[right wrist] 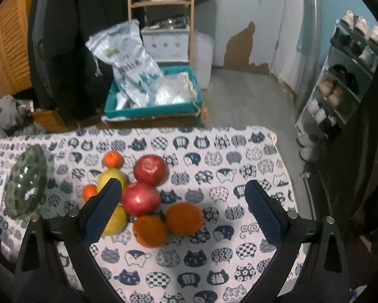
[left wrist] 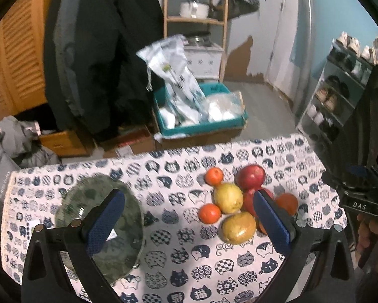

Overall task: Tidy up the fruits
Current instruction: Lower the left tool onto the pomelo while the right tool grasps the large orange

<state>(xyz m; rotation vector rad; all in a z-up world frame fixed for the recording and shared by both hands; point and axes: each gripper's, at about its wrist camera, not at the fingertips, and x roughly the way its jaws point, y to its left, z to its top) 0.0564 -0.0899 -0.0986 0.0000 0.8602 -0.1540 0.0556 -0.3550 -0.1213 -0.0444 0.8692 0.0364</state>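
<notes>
Hovering with fingers apart and empty, the left tool [left wrist: 189, 217] and right tool [right wrist: 182, 207] hung over the cat-print worktop [right wrist: 214, 252]. Apples, pears and oranges [right wrist: 148, 197] clustered together there, a green glass plate [left wrist: 100, 227] well apart. Beyond stood a teal crate [right wrist: 151, 111], wooden shelf [right wrist: 161, 2] and shoe rack [right wrist: 340, 88].

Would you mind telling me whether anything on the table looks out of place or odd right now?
Nothing is spilled or damaged. The only loose end: all the fruit, such as the red apple and the large orange, sits bunched on the cat-print tablecloth, while the green glass plate holds none.
</notes>
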